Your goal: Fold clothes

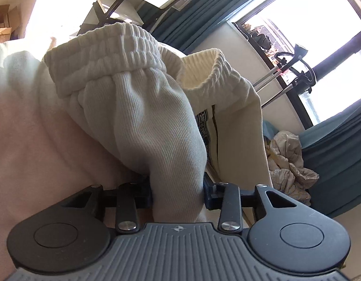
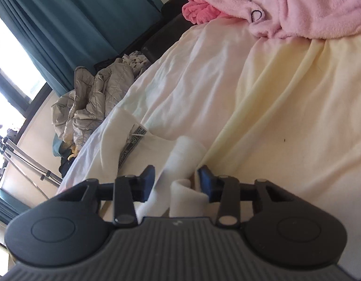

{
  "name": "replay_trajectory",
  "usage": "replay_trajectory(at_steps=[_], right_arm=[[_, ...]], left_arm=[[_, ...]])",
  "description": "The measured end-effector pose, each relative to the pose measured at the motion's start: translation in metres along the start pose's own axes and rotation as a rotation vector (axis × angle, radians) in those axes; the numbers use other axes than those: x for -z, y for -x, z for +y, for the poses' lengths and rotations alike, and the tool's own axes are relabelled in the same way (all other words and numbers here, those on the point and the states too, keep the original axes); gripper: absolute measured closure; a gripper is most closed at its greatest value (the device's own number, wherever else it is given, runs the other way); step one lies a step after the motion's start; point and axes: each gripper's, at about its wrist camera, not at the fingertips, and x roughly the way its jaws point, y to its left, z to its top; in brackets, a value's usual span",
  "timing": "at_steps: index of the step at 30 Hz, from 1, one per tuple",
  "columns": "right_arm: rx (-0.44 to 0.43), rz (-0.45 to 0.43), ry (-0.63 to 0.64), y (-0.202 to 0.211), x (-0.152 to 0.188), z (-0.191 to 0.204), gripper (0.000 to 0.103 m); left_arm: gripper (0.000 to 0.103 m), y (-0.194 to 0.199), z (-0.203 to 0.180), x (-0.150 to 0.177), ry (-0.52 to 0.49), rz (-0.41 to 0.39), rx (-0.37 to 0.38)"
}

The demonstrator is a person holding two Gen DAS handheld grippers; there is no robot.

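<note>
Cream trousers (image 1: 143, 107) were clamped between the left gripper (image 1: 178, 187) pads; a bunched fold was pinched between the half-closed right gripper (image 2: 175, 180) pads.

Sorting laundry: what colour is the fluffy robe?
Pink robe, with dark embroidery; right wrist view shows it best.

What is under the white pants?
Under the white pants you can see a pale blanket spread out. The left gripper pinches one leg. What lies below the blanket is covered, so it cannot be seen.
</note>
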Motion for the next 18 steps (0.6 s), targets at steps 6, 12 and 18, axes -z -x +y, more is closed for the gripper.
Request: replay_trajectory(at_steps=[6, 12, 18], right_arm=[[0.034, -0.071, 0.055, 0.031, -0.006, 0.006, 0.095], [-0.016, -0.107, -0.033, 0.089, -0.013, -0.003, 0.098], [-0.077, -0.149, -0.052, 0.153, -0.018, -0.012, 0.1]], left_arm=[[0.076, 0.031, -0.026, -0.006, 0.034, -0.079, 0.022], [0.078, 0.085, -0.031, -0.008, 0.106, -0.088, 0.089], [0.078, 0.142, -0.008, -0.011, 0.14, -0.05, 0.094]])
